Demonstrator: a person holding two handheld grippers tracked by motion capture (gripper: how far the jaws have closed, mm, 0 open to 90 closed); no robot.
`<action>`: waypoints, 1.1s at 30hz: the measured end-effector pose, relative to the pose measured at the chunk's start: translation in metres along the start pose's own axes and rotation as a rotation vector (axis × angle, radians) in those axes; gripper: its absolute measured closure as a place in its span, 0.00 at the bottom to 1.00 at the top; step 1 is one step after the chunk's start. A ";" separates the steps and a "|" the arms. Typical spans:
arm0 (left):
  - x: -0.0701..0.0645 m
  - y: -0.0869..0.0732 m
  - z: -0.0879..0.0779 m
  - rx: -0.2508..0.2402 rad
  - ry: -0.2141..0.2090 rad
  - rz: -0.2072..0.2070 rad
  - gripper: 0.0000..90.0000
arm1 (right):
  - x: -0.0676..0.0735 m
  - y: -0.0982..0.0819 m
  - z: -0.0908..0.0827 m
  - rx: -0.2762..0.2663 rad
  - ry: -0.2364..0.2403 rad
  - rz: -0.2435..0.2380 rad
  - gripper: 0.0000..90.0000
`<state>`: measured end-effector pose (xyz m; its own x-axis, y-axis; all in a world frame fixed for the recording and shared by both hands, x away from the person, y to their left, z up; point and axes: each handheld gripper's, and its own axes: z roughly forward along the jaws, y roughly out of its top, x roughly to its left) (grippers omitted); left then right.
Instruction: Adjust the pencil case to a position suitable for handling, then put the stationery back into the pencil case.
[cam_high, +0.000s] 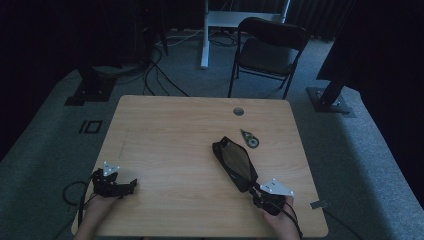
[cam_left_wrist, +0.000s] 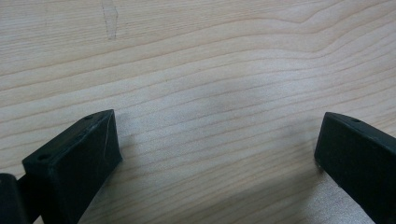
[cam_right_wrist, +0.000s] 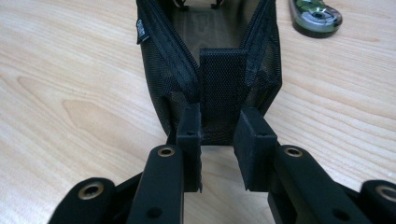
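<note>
Right hand-held gripper (cam_right_wrist: 218, 140) clamped on the webbing tab at the near end of the black mesh pouch (cam_right_wrist: 210, 60). Judged light, soft, floppy; best taken by that tab or the zipper edge. Lay unzipped on the tabletop (cam_high: 165, 130), near a correction-tape dispenser (cam_high: 249, 137). Left hand-held gripper (cam_left_wrist: 210, 154) spread wide, empty.

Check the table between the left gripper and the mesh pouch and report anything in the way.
Nothing visible stands between them. The left gripper rests near the table's front left with jaws open over bare wood. The black mesh pouch, gripped at its near end by the right gripper, lies across open tabletop. The correction tape dispenser sits beyond it.
</note>
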<state>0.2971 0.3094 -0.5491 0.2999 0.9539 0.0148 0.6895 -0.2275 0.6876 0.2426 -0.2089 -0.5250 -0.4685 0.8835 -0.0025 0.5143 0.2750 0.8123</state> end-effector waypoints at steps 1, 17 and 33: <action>0.000 0.000 0.000 0.000 0.000 0.000 0.00 | 0.000 0.000 0.000 0.002 0.004 0.000 0.80; 0.000 0.000 0.000 0.000 0.000 0.000 0.00 | -0.002 0.011 -0.017 -0.033 0.015 0.012 0.61; 0.000 0.000 0.000 0.000 0.000 0.000 0.00 | -0.027 0.027 -0.023 -0.086 -0.025 0.041 0.49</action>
<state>0.2970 0.3094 -0.5492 0.3001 0.9538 0.0150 0.6896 -0.2278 0.6874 0.2520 -0.2338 -0.4894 -0.4294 0.9030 0.0180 0.4685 0.2056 0.8592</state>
